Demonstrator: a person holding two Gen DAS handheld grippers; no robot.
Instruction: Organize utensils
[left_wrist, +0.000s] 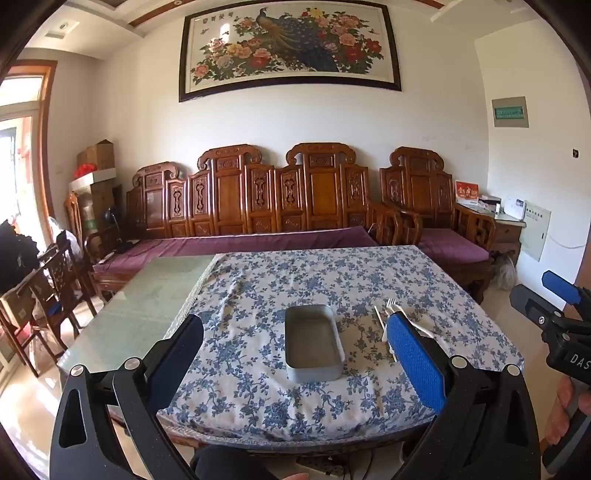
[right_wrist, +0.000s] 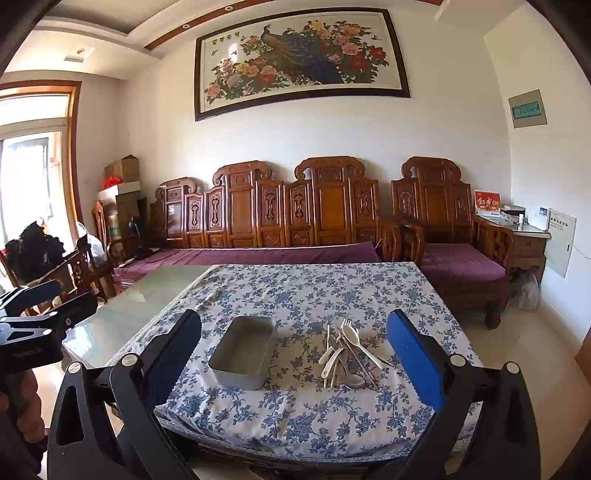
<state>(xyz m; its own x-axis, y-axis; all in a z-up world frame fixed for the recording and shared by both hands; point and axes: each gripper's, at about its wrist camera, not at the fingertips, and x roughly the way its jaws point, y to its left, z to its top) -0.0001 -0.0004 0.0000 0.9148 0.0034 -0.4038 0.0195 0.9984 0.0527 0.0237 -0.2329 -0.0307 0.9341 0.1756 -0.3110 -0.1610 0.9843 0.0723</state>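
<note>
An empty grey metal tray (left_wrist: 314, 373) lies lengthwise on the blue-flowered tablecloth (left_wrist: 332, 273). To its right is a loose pile of utensils (right_wrist: 347, 350): white plastic spoons, a fork, chopsticks and a metal spoon. In the left wrist view the utensils (left_wrist: 384, 314) are half hidden behind a blue finger pad (left_wrist: 410, 354). My left gripper (left_wrist: 295, 328) hovers before the table's near edge, open and empty, facing the tray. My right gripper (right_wrist: 293, 321) is also open and empty, with the tray (right_wrist: 236, 376) and the pile both seen between its fingers, farther off.
The cloth covers the right part of a glass-topped table (left_wrist: 147, 295). A carved wooden sofa (left_wrist: 258, 206) with purple cushions stands behind it, and wooden chairs (left_wrist: 55, 280) stand at the left. Each gripper shows at the other view's edge, held by a hand (left_wrist: 565, 413).
</note>
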